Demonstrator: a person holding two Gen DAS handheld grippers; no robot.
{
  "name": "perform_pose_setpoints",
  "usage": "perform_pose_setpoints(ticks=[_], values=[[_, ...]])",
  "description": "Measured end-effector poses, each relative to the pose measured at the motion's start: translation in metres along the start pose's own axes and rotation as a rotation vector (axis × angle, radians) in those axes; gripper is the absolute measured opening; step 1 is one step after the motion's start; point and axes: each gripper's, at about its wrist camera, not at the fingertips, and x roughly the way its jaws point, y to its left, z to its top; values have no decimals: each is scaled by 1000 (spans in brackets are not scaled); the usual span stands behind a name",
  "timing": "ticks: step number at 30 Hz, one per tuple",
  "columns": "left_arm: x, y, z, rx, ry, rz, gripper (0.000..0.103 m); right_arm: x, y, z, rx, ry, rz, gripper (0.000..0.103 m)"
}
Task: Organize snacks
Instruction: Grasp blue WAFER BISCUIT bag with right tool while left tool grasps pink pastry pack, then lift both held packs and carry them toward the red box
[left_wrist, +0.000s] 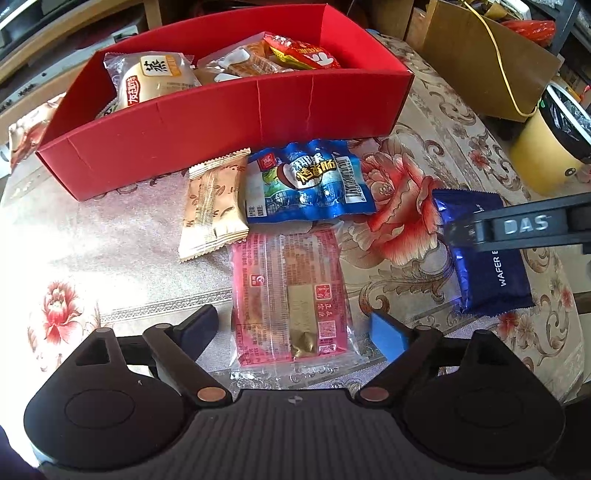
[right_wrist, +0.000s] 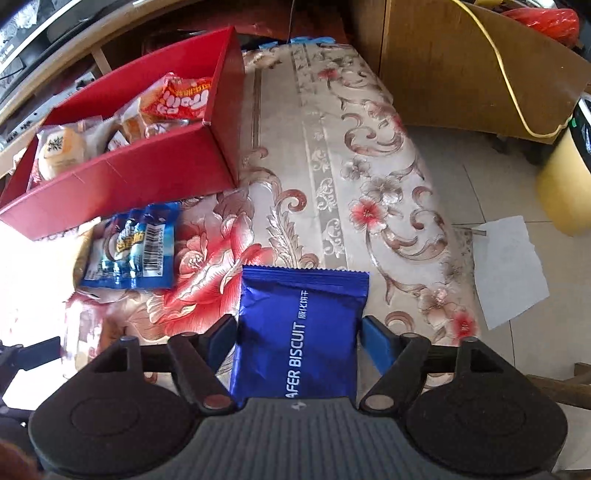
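A red box (left_wrist: 207, 129) at the back of the table holds several wrapped snacks. In front of it lie a beige bar (left_wrist: 214, 206), a blue sausage pack (left_wrist: 306, 184) and a pink clear-wrapped packet (left_wrist: 288, 295). My left gripper (left_wrist: 293, 321) is open, one finger on each side of the pink packet, with a gap on both sides. A dark blue wafer biscuit packet (right_wrist: 303, 332) lies flat on the cloth to the right. My right gripper (right_wrist: 297, 326) stands open around it, pads close beside its edges. One right finger (left_wrist: 517, 225) crosses over that packet in the left wrist view.
The table wears a floral cloth (right_wrist: 332, 166), and its right edge drops to a tiled floor with a sheet of paper (right_wrist: 509, 269). A yellow bin (left_wrist: 546, 147) and a cardboard box (right_wrist: 461, 66) stand beyond that edge. Shelves rise behind the red box.
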Motion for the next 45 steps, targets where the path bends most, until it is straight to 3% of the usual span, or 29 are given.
perform_pose_setpoints(ticks=[3,6,11,14,18,19,21,30,35,40,45], values=[[2,-3,-1,17,0,9,95,4,15,-6,-97,-5,-34,90],[2,-4,-2,24,-3,7,95,8,18,-8,-119,1,-15,102],[1,-3,-3,25,-5,6,95,9,21,-9,-152,3,-17,102],[0,-3,-3,31,-4,12,95,4,21,-13,-164,-6,-17,94],[-3,-1,-6,24,-15,24,86,-6,22,-17,-177,-34,-11,63],[-5,0,-7,19,-17,27,84,-8,21,-18,-175,-37,-10,60],[-8,3,-7,10,-22,28,71,-11,23,-20,-186,-45,-16,58],[-18,12,-12,-26,-37,23,68,-31,43,-31,-243,-103,6,57],[-25,10,-11,-17,-66,38,67,-38,52,-30,-264,-129,15,57],[-19,8,-13,6,-39,46,66,-32,49,-30,-260,-104,11,57],[-11,9,-9,-14,-27,50,79,-30,47,-29,-246,-91,28,57]])
